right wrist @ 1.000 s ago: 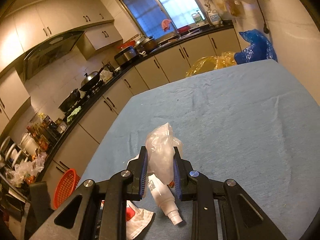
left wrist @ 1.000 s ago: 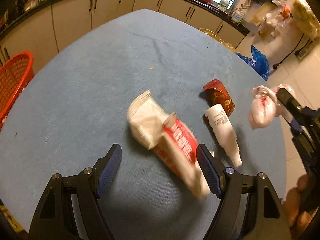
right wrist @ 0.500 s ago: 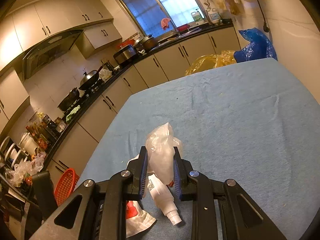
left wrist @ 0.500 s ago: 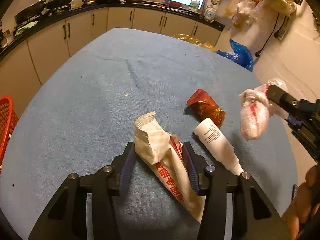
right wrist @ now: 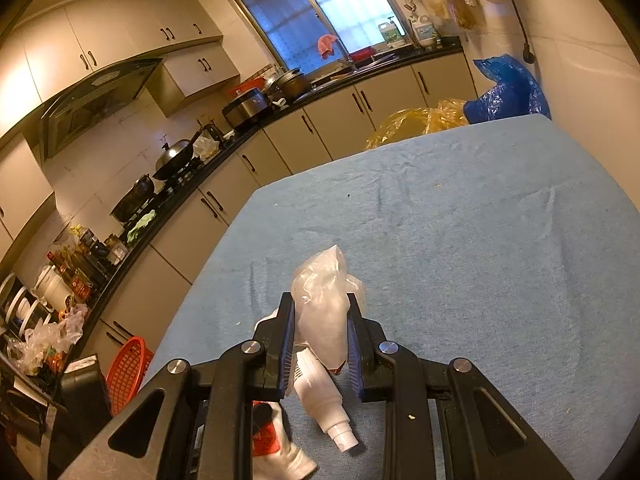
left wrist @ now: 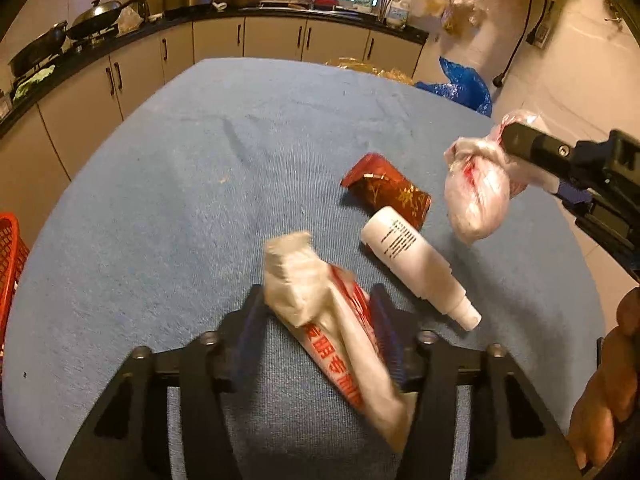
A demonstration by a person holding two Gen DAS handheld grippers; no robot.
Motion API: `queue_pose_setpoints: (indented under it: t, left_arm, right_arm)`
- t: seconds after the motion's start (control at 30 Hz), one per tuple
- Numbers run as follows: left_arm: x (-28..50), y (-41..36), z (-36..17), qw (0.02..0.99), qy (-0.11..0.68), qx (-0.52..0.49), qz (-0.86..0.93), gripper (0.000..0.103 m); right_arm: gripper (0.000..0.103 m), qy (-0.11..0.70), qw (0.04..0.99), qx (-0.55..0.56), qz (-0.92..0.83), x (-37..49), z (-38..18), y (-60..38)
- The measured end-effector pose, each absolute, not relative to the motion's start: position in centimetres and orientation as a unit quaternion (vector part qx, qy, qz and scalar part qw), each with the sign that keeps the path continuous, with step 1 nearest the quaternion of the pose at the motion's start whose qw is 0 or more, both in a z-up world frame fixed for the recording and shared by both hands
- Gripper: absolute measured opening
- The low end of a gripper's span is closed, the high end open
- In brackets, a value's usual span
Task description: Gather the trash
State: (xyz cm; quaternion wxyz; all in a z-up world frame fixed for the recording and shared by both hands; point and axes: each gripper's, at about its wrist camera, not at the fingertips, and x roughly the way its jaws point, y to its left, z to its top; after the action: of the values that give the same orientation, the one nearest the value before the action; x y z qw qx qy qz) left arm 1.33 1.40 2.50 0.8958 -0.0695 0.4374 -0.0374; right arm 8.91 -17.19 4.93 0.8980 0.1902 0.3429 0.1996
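Note:
My left gripper (left wrist: 318,312) is shut on a crumpled white and red wrapper (left wrist: 320,320) and holds it just above the blue table (left wrist: 160,200). My right gripper (right wrist: 320,312) is shut on a clear plastic bag (right wrist: 324,308), held above the table; the bag also shows at the right of the left wrist view (left wrist: 476,196). A white bottle (left wrist: 416,264) lies on its side on the table, beside a red foil packet (left wrist: 388,190). The bottle also shows under the right gripper (right wrist: 320,392).
A red basket (right wrist: 128,372) stands on the floor left of the table, also at the left edge of the left wrist view (left wrist: 10,264). Kitchen cabinets and counter line the far side. Blue (left wrist: 464,88) and yellow (right wrist: 416,120) bags sit beyond the far table edge.
My left gripper closed on the white and red wrapper and lifted it slightly. My right gripper kept holding the plastic bag and barely moved.

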Motion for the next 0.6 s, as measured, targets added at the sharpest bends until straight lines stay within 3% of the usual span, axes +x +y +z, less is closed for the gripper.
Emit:
queue_pose_setpoints:
  t: [0.13, 0.43, 0.6]
  left_arm:
    - [1.3, 1.9, 3.0, 0.904, 0.421, -0.065, -0.038, 0.043]
    - [0.3, 5.8, 6.1, 0.949, 0.308, -0.043, 0.055, 0.043]
    - [0.8, 7.6, 6.1, 0.952, 0.286, -0.042, 0.099, 0.043]
  right_arm:
    - [0.025, 0.342, 0.899, 0.188, 0.199, 8.8, 4.9, -17.1]
    - [0.025, 0.343, 0.901, 0.158, 0.214, 8.5, 4.8, -15.3]
    - [0.025, 0.338, 0.906, 0.12, 0.227, 7.8, 4.7, -13.3]
